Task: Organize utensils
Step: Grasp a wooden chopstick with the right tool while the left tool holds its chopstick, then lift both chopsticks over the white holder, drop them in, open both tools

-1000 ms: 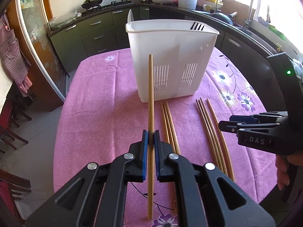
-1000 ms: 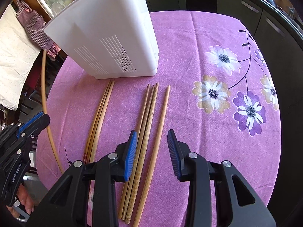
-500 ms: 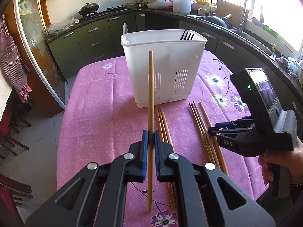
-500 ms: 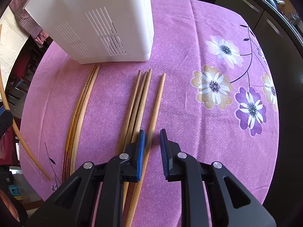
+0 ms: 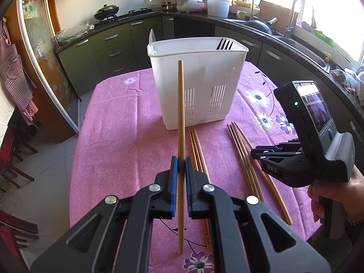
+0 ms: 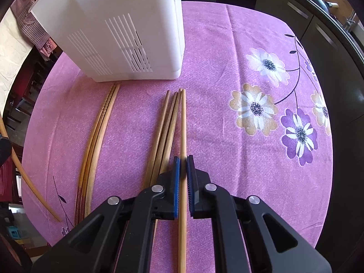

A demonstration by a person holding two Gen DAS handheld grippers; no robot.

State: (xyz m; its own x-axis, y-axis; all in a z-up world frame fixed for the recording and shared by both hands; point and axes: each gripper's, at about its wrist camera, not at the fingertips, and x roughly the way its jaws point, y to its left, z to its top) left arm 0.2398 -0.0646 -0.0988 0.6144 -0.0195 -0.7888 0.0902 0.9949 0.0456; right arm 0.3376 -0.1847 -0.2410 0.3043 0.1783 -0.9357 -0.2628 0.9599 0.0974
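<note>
My left gripper is shut on a bamboo chopstick and holds it above the table, pointing at the white slotted utensil holder. A black fork stands in the holder. My right gripper is shut on the rightmost chopstick of a group of chopsticks lying on the purple flowered tablecloth. Another bundle of chopsticks lies to the left, in front of the holder. The right gripper also shows in the left wrist view.
The table's front and right edges are close to both grippers. Dark kitchen cabinets and a counter with a sink ring the table. Chairs stand at the left.
My right gripper has moved down and forward over the rightmost chopstick and shut on it. My left gripper has lifted its chopstick a little higher and pulled back from the holder.
</note>
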